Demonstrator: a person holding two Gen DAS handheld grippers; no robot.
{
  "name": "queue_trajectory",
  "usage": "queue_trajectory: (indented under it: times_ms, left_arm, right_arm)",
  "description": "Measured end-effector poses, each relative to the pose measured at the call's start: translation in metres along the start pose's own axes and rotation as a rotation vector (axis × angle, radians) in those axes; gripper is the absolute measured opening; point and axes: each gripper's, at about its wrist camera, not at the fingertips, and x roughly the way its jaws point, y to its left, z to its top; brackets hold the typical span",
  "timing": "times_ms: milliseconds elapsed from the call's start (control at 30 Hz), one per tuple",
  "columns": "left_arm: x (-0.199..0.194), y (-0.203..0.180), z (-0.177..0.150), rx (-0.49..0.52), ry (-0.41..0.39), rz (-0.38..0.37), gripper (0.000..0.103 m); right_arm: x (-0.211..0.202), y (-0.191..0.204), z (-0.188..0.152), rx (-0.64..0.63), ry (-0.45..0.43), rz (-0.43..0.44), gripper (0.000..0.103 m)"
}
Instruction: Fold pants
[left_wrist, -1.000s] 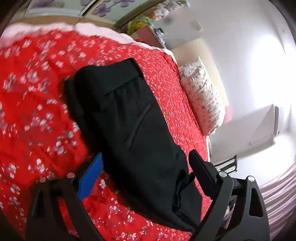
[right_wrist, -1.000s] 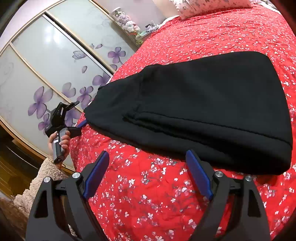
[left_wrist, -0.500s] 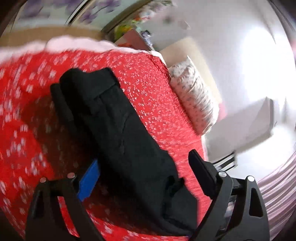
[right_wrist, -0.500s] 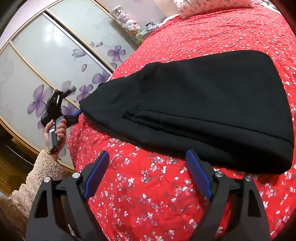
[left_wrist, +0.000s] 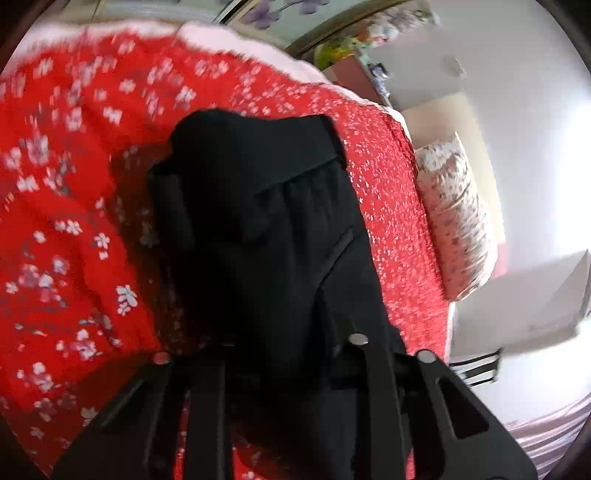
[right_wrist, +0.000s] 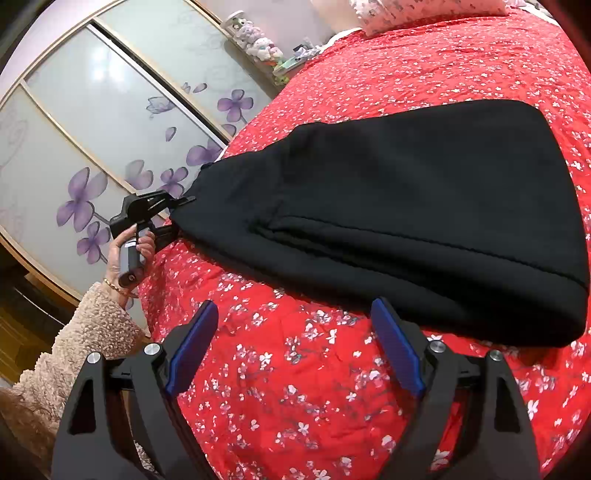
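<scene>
At the far left of the right wrist view, a fuzzy beige sleeve (right_wrist: 85, 332) is being shown, and the left claw (right_wrist: 184, 206) is being held by the hand (right_wrist: 127, 251) above it, beside the wardrobe doors (right_wrist: 110, 122). The jaws of the left claw have just been closing and are being kept clamped on the near end of the black pants (right_wrist: 406, 206). The pants are being stretched across the red flowered bedspread (right_wrist: 314, 387), folded lengthwise. Further right, the right claw (right_wrist: 295, 347) is being held with its blue pads (right_wrist: 395, 343) wide apart and nothing between them, just short of the pants' edge. A pillow (left_wrist: 458, 221) is being shown at the bed's right side in the left wrist view.
</scene>
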Motion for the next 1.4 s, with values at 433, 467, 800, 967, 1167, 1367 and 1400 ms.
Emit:
queue_trajectory:
  times_ms: [433, 467, 800, 967, 1167, 1367, 1400]
  left_arm:
    - [-0.042, -0.162, -0.059, 0.602, -0.199, 0.158, 0.012]
    - [-0.045, -0.182, -0.072, 0.658, -0.209, 0.147, 0.012]
    - [-0.033, -0.300, -0.207, 0.943, -0.123, -0.053, 0.012]
    - [0.005, -0.314, -0.297, 1.062, 0.049, -0.109, 0.011]
    - [0.067, -0.275, -0.381, 1.163, 0.226, 0.003, 0.011]
    - [0.040, -0.303, -0.376, 1.153, 0.107, -0.066, 0.011]
    - [0.032, -0.307, -0.379, 1.168, 0.086, -0.084, 0.011]
  right_arm:
    - [-0.052, -0.025, 0.017, 0.151, -0.186, -0.002, 0.087]
    - [-0.061, -0.029, 0.019, 0.165, -0.213, -0.012, 0.087]
    - [-0.122, -0.073, 0.019, 0.335, -0.412, -0.069, 0.087]
    - [-0.140, -0.096, 0.016, 0.417, -0.458, -0.088, 0.087]
    - [-0.151, -0.108, 0.008, 0.472, -0.484, -0.099, 0.087]
    - [-0.156, -0.109, 0.008, 0.468, -0.497, -0.103, 0.087]
    - [-0.157, -0.109, 0.008, 0.471, -0.498, -0.101, 0.087]
